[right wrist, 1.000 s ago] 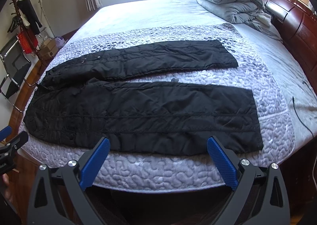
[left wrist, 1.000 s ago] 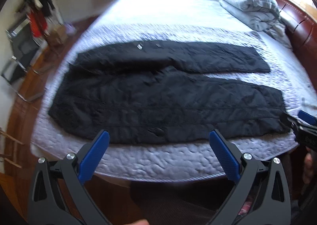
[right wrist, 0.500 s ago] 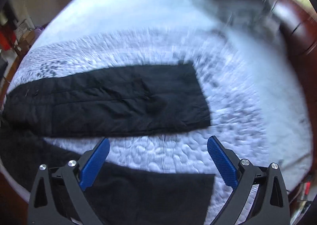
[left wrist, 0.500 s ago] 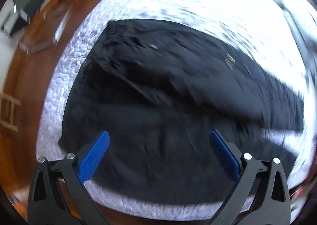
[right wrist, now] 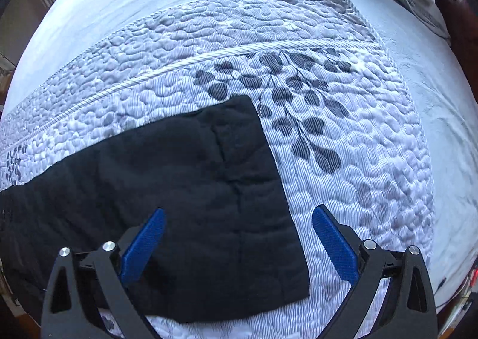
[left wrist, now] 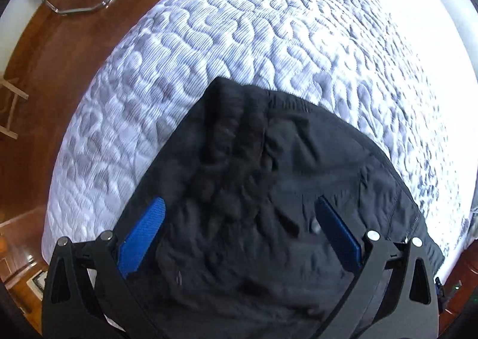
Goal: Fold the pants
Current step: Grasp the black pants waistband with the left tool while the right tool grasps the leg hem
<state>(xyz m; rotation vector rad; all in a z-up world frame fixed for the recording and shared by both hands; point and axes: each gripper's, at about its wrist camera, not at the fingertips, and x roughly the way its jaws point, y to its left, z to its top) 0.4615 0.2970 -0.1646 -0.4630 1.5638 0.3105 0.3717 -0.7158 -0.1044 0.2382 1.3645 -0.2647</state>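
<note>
Now | left gripper [left wrist: 239, 231] spread over black quilted pants [left wrist: 269, 189] waistband, poised to grab | right gripper [right wrist: 237, 236] spread over leg hem, likely matching corner grip

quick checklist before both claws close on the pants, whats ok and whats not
1. Left claw open: ok.
2. Right claw open: ok.
3. Left claw over the gathered waist end of the black quilted pants: ok.
4. Right claw spans the leg cuff's side edge: ok, one blue pad over fabric, one over the grey pebble-quilted bedspread.
5. Pads touching fabric: cannot tell.
6. Cuff lies flat: ok.
</note>
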